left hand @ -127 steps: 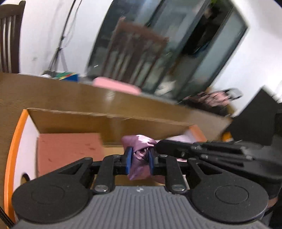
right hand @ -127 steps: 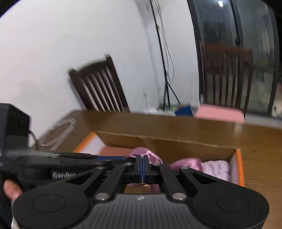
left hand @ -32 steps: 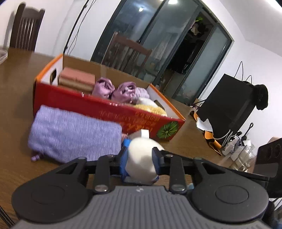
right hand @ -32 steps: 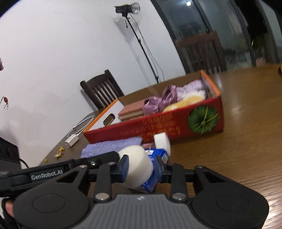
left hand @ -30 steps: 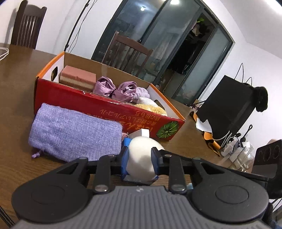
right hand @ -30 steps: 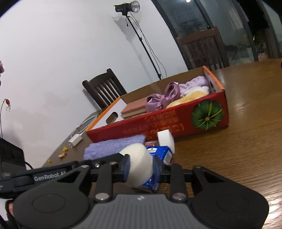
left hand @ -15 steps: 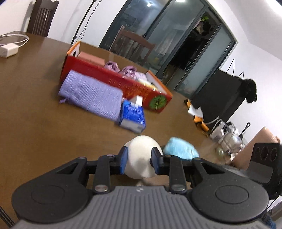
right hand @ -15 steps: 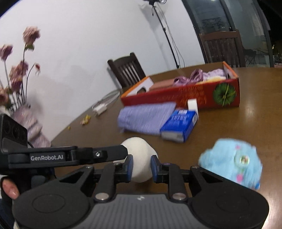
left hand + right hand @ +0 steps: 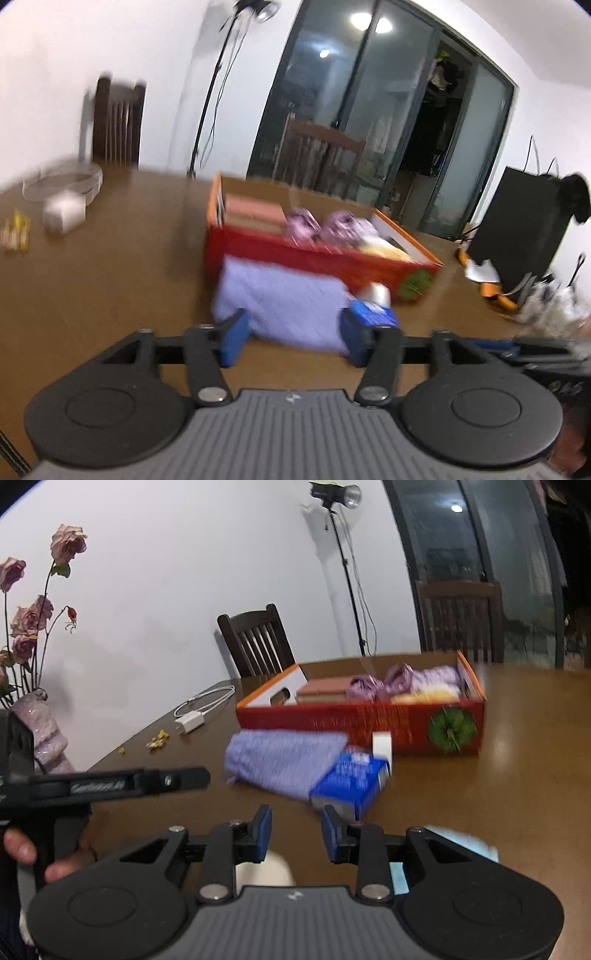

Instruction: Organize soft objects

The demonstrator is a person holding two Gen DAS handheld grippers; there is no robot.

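White foam ball [image 9: 264,871], clamped by both claws half a second ago, now lies free below the right gripper [image 9: 295,832], jaws parted. Left gripper [image 9: 293,341] is spread and empty. Lilac pouch [image 9: 284,308] lies directly ahead of it, against the red box [image 9: 314,262]. Judgement: pouch is next.

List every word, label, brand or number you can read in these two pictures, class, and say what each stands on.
Print on the left tool's arm: too blurred to read.
Gold lettering on the front of the red box: too small and blurred to read.
Print on the blue carton: blurred, unreadable.
A small embossed mark on the right tool body: a logo, no letters readable.
Nothing else carries text.
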